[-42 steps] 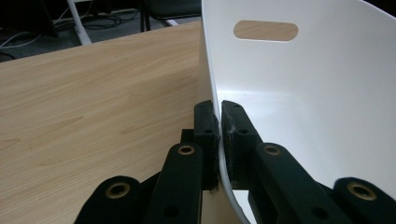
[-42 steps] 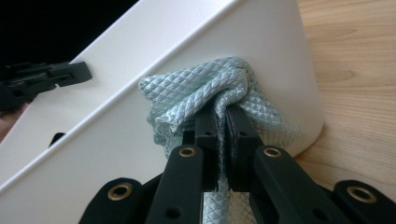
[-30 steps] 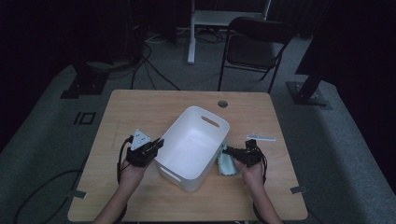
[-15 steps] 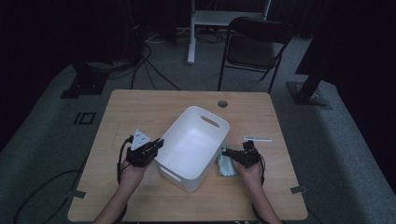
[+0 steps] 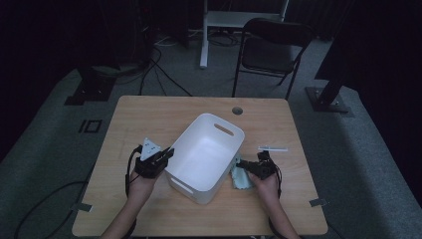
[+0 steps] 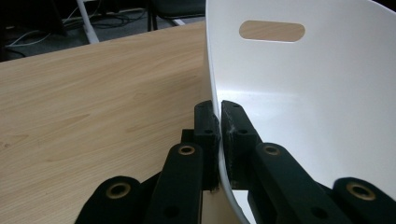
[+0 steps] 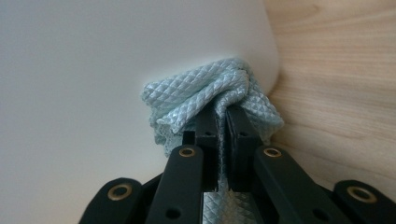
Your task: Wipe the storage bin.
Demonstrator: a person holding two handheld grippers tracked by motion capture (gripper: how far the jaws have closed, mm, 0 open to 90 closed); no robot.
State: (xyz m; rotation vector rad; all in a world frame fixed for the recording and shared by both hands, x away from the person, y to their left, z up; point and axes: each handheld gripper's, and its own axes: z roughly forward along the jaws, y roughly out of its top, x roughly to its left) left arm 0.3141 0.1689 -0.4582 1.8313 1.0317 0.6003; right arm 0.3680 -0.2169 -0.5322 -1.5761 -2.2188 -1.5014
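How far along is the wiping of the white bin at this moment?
Done: the left gripper is clamped on the white bin wall, steadying it on the table. In hand: the right gripper pinches the light blue cloth and presses it against the bin's outer side. Left: likely the other sides and the inside; how much is already wiped cannot be told.

A bin [image 5: 206, 154] is sitting on the middle of the table [image 5: 149, 112], turned at an angle to its edges. The left gripper [image 5: 166, 154] is standing at the bin's left wall with one jaw on each side of the rim, while the right gripper [image 5: 242, 164] is lying at the bin's right. A cloth [image 5: 240, 177] is lying on the table between that gripper and the bin, touching the bin's outer wall, and a chair [image 5: 271, 47] is standing on the floor behind the table.
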